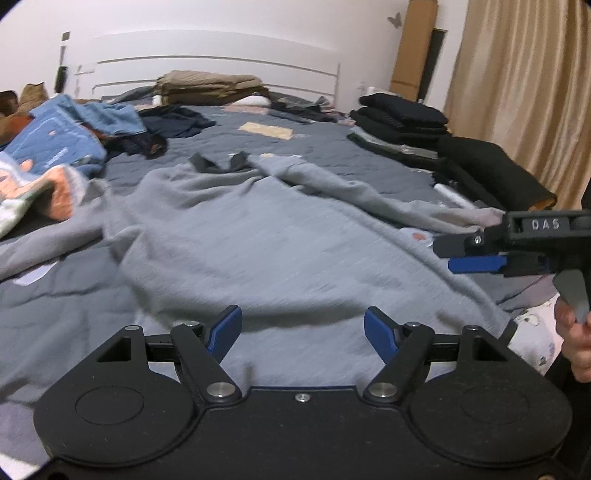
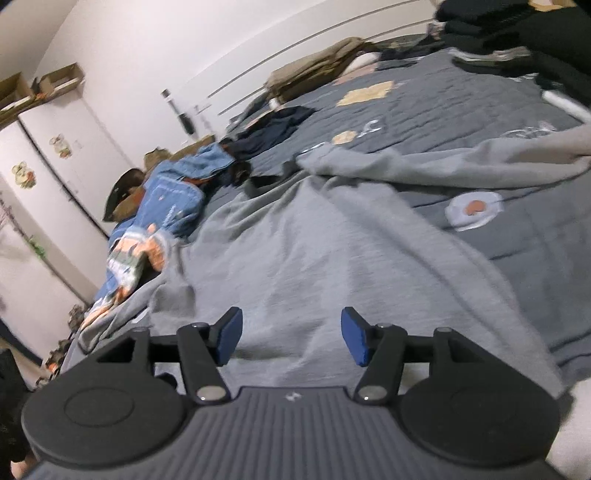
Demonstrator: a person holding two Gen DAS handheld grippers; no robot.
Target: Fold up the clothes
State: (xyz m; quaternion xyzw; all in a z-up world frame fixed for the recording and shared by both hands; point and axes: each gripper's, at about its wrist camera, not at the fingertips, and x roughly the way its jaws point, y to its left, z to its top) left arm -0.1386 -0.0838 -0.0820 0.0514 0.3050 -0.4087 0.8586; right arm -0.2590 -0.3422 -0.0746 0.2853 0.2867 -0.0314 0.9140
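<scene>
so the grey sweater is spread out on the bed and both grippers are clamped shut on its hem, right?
Not quite. The grey sweater is spread on the bed, but both grippers are open: the left gripper in the left wrist view and the right gripper in its own view hold nothing.

Light grey garment (image 1: 258,240), blue-grey bedspread (image 1: 332,147)

A bedroom. A bed (image 1: 332,155) with a dark grey quilted cover fills the middle; its white metal headboard (image 1: 221,61) of curved rails stands against a plain white wall (image 1: 221,22). Tan curtains (image 1: 517,92) hang at the right, beside a tall brown cardboard box (image 1: 413,48) leaning upright at the wall. In the right wrist view, a white wardrobe (image 2: 55,155) with stickers on its doors stands left of the bed, what appear to be open cardboard boxes (image 2: 44,86) on top. Lighting is even and soft.
</scene>
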